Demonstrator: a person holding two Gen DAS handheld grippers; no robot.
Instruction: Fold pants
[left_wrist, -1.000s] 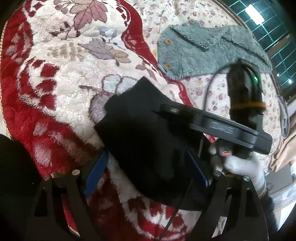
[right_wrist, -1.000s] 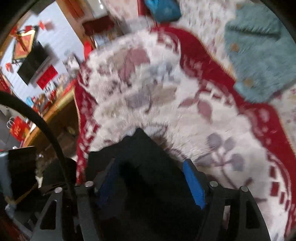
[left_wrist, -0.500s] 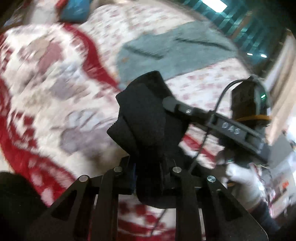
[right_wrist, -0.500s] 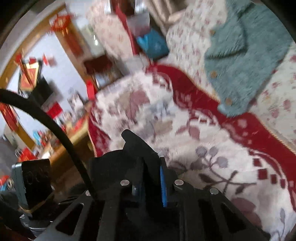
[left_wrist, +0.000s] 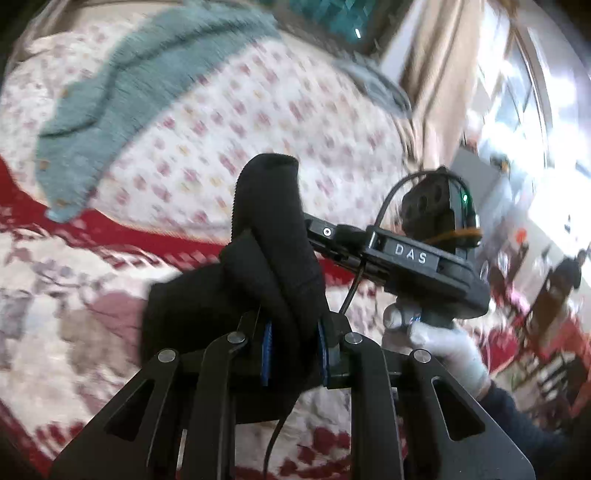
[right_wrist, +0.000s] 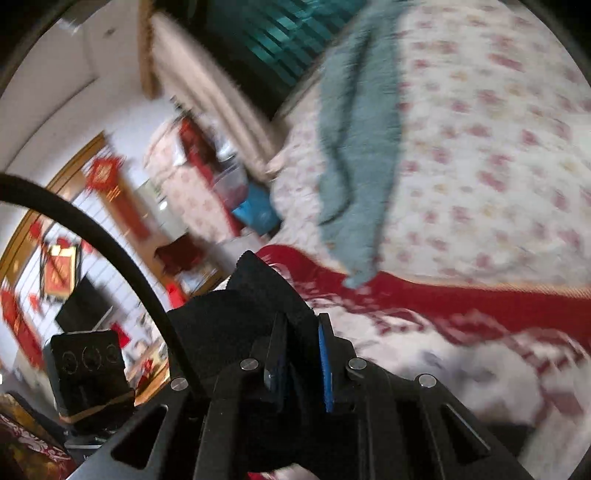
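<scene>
1. Pinching the black pants with the left gripper, jaws nearly together, blue pads pressing the bunched cloth from both sides.
2. Clamping another part of the same pants in the right gripper, jaws almost closed, dark fabric filling the narrow gap between the blue pads.
3. Holding the pants lifted clear above the red-and-white floral blanket, a rolled edge standing upright over the left pads and the rest drooping below.
4. Showing the right gripper's body in the left wrist view, just beside the raised cloth, gripped by a white-gloved hand.
5. Lying well apart on the pale flowered bedspread: a teal knitted cardigan, spread flat, its lower corner touching the blanket's red border.
6. Blurring heavily across both views, leaving the room behind (red wall decorations, curtain) hard to make out.
</scene>
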